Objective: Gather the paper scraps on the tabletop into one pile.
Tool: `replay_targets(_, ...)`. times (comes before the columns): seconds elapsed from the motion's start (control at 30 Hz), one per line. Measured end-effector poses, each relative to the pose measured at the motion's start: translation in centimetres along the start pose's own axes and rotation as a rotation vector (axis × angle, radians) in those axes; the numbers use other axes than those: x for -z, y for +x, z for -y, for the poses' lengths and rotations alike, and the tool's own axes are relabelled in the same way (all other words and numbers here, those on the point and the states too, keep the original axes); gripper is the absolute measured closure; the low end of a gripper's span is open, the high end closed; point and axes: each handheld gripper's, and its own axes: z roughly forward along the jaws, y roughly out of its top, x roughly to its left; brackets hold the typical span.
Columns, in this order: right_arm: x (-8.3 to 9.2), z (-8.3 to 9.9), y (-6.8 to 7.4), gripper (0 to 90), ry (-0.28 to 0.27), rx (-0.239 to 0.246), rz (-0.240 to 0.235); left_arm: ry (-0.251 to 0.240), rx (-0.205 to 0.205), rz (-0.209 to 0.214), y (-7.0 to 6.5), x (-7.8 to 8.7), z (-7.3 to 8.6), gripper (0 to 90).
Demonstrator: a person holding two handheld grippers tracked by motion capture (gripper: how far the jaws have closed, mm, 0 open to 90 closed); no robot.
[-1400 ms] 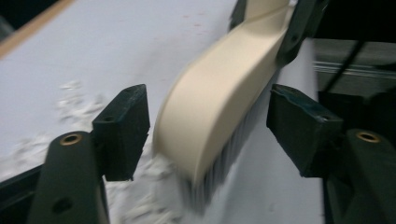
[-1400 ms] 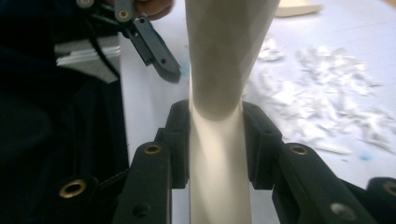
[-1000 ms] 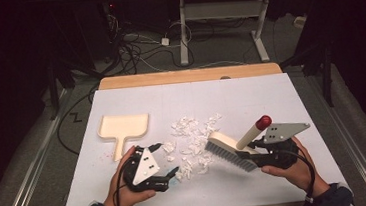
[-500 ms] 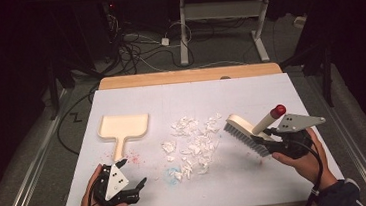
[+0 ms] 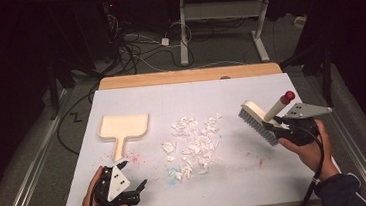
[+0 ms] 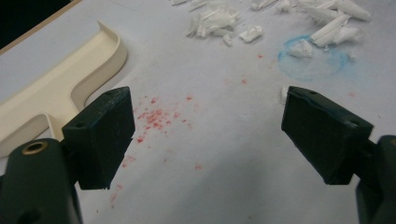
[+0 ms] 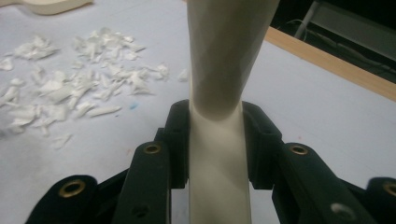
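Dustpan (image 5: pixel 123 128), cream-coloured and flat on the white table (image 5: pixel 238 178), lies at about nine o'clock from the pile of white paper scraps (image 5: pixel 194 142), its handle pointing toward the person. The left gripper (image 5: pixel 137 188) sits at roughly seven o'clock from the scraps, low near the table's near edge, its jaws wide apart and holding nothing; in the left gripper view the dustpan handle (image 6: pixel 42 107) lies just beyond the left jaw, over a scatter of red specks (image 6: pixel 156 119). The scraps sit mid-table, loosely gathered. At three o'clock from them, the right gripper (image 5: pixel 279 124) is clamped on the handle of the hand brush (image 5: pixel 262 118), bristles raised clear of the table and tilted toward the pile.

The step in hand looks like fetching the dustpan. Next, the left gripper likely needs to close on the dustpan handle and bring its lip beside the scraps, so the brush can sweep them in.
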Motion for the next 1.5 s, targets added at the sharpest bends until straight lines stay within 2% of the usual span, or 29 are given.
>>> replay_targets(0.13, -0.9, 0.0, -1.2, 68.0, -0.002, -0.029, 0.022, 0.007, -0.001, -0.001, 0.0, -0.1, 0.0, 16.3)
replay_targets(0.3, -2.4, -0.8, -1.5, 68.0, 0.025, 0.001, 0.051, 0.018, 0.000, -0.003, -0.1, -0.1, 0.2, 16.3)
replay_targets(0.4, -3.6, -1.7, -1.7, 68.0, 0.029, 0.018, 0.053, 0.003, 0.014, -0.002, 0.1, -0.1, 0.1, 16.3)
replay_targets(0.53, -5.2, -2.8, -1.5, 68.0, 0.042, 0.034, 0.062, 0.009, 0.008, -0.002, -0.1, -0.1, 0.1, 16.3)
replay_targets(0.63, -6.7, -3.5, -1.2, 68.0, 0.072, 0.049, 0.069, 0.013, 0.010, -0.001, 0.0, -0.2, 0.1, 16.3)
replay_targets(0.67, -7.7, -3.9, -1.0, 68.0, 0.086, 0.062, 0.083, 0.012, 0.010, -0.003, -0.1, -0.2, 0.1, 16.3)
replay_targets(0.7, -7.7, -3.9, -1.0, 68.0, 0.086, 0.062, 0.083, 0.012, 0.009, -0.004, -0.1, -0.2, 0.1, 16.3)
replay_targets(0.8, -9.3, -4.4, -0.4, 68.0, 0.108, 0.085, 0.114, 0.011, 0.007, -0.005, -0.1, -0.2, 0.1, 16.3)
replay_targets(1.0, -12.0, -5.7, 1.0, 68.1, 0.175, 0.163, 0.165, 0.012, 0.007, -0.004, 0.0, -0.3, 0.1, 16.3)
replay_targets(1.07, -12.5, -5.9, 1.6, 68.1, 0.188, 0.175, 0.148, 0.017, 0.004, -0.003, 0.0, -0.4, 0.1, 16.3)
replay_targets(1.13, -13.0, -6.0, 2.6, 68.1, 0.199, 0.209, 0.149, 0.020, 0.000, 0.001, 0.0, -0.4, 0.1, 16.3)
replay_targets(1.17, -13.1, -5.9, 3.1, 68.0, 0.204, 0.227, 0.137, 0.020, -0.003, 0.000, -0.1, -0.4, 0.1, 16.3)
replay_targets(1.2, -13.3, -5.7, 4.4, 67.9, 0.216, 0.270, 0.112, 0.019, -0.005, 0.001, -0.1, -0.4, 0.1, 16.3)
replay_targets(1.23, -13.3, -5.7, 4.4, 67.9, 0.216, 0.270, 0.112, 0.018, -0.004, 0.003, -0.1, -0.4, 0.1, 16.3)
replay_targets(1.27, -13.3, -5.6, 5.1, 67.8, 0.216, 0.293, 0.106, 0.020, -0.004, 0.003, -0.1, -0.4, 0.1, 16.3)
replay_targets(1.37, -12.7, -5.1, 7.0, 67.6, 0.199, 0.338, 0.060, 0.018, 0.002, 0.002, 0.0, -0.4, 0.1, 16.3)
replay_targets(1.5, -11.5, -4.4, 9.0, 67.5, 0.179, 0.373, -0.006, 0.019, 0.000, 0.002, -0.1, -0.4, 0.1, 16.3)
